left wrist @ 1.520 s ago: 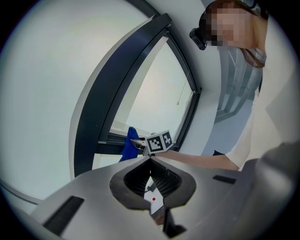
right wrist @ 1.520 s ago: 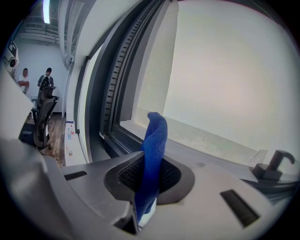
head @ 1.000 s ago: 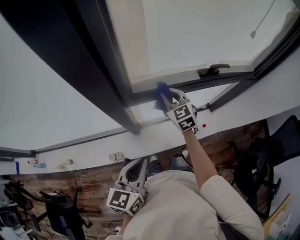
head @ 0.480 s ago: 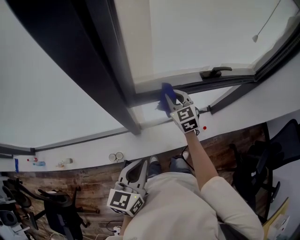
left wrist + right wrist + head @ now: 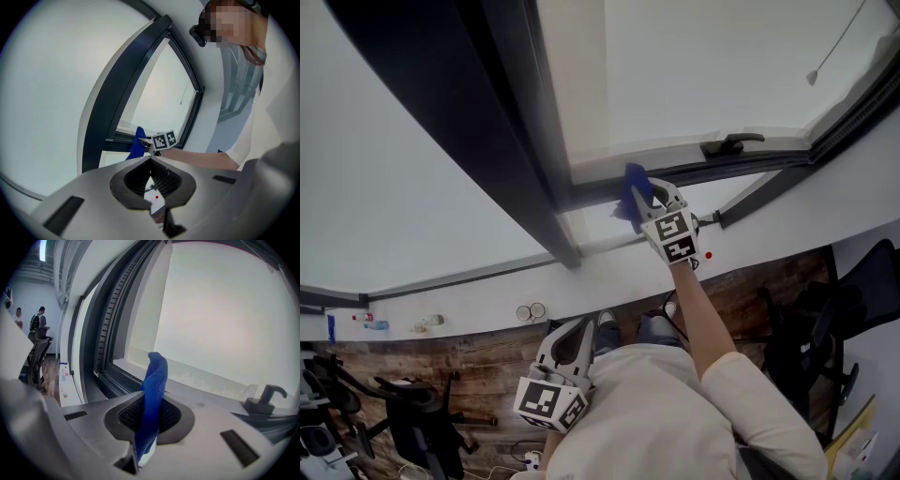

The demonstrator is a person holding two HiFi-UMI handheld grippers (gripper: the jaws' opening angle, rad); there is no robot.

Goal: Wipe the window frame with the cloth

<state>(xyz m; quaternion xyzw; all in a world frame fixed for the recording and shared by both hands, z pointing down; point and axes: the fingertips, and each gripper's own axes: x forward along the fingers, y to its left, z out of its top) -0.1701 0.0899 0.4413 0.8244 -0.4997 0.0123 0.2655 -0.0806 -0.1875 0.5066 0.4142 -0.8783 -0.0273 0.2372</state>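
A blue cloth (image 5: 630, 190) is pinched in my right gripper (image 5: 641, 198), which is shut on it and raised at arm's length. The cloth presses on the dark bottom rail of the window frame (image 5: 703, 172), just right of the thick dark upright (image 5: 525, 141). In the right gripper view the cloth (image 5: 157, 376) stands up from the shut right gripper (image 5: 149, 404), with the frame's rail (image 5: 110, 378) right behind it. My left gripper (image 5: 572, 345) hangs low by my body, shut on nothing. The left gripper (image 5: 151, 158) looks up at the cloth (image 5: 136, 143).
A dark window handle (image 5: 731, 143) sits on the rail to the right of the cloth. A blind cord pull (image 5: 812, 78) hangs at upper right. Below lie a white sill (image 5: 581, 281) with small items (image 5: 530, 312), wood floor and office chairs (image 5: 825, 319). People (image 5: 37, 318) stand far off.
My right gripper and the cloth have shifted slightly to the right along the bottom rail, with hardly any motion in the last half second. The left gripper has stayed put.
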